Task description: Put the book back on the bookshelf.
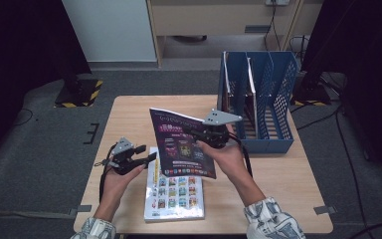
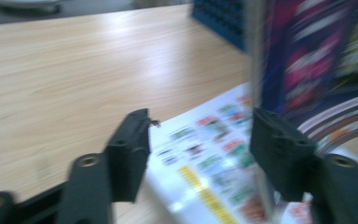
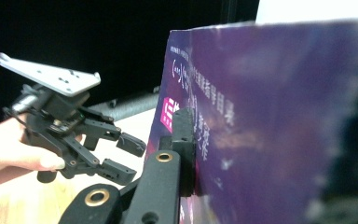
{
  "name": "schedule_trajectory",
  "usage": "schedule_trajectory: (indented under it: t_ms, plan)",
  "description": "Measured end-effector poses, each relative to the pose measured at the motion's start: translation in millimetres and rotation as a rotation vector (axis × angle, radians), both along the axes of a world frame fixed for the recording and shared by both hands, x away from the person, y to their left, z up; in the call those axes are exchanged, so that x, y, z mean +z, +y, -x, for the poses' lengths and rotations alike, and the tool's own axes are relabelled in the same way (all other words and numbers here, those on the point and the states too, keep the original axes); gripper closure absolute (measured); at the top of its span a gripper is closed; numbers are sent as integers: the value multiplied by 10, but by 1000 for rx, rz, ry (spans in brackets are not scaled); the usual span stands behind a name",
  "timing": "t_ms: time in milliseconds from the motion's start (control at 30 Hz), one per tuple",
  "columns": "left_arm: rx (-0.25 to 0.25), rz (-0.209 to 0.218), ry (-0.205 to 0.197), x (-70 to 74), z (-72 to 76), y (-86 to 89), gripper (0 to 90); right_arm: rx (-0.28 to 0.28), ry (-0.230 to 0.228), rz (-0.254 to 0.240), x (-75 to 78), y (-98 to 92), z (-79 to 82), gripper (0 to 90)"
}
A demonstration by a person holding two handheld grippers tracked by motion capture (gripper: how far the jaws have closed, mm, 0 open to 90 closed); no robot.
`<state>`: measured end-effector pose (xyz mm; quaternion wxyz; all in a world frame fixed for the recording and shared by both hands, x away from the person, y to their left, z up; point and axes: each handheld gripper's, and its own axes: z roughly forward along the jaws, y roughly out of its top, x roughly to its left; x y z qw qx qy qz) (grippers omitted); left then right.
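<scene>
Purple and glossy, the magazine (image 1: 181, 144) stands tilted above the middle of the wooden table (image 1: 288, 174), clamped in the right gripper (image 1: 210, 133), whose jaws press on its cover near the edge at about three o'clock. In the right gripper view one black jaw lies flat against that cover (image 3: 270, 121), so the grip is firm. At about eight o'clock from the magazine the left gripper (image 1: 144, 155) sits in the person's left hand (image 1: 117, 181) with its jaws parted and nothing between the pads; its tips point toward the magazine's lower left corner and stop just short of it. From the left gripper view the lower edge of the purple magazine (image 2: 317, 70) seems to lie close beside one jaw, though blur makes contact hard to judge. Flat on the table below, at six o'clock from the held copy, lies a white booklet (image 1: 175, 196) printed with rows of small coloured pictures, partly overlapped by the purple one. At one to two o'clock a blue mesh file rack (image 1: 278, 89) stands on the table's far right corner, with thin items upright in its left compartment.
</scene>
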<state>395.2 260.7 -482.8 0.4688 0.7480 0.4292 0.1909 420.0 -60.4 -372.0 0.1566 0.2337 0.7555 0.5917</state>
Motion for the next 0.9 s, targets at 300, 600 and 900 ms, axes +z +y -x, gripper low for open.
schedule_trajectory:
  t_ms: [300, 600, 900]
  plan:
    - [104, -143, 113, -274, -107, 238, 86, -50, -45, -56, 80, -86, -24, 838]
    - [165, -194, 204, -470, -178, 352, 63, -79, -53, -84, 108, -208, -10, 838]
    - [169, -226, 192, -531, -180, 351, 38, -92, -56, -100, 105, -334, 37, 838]
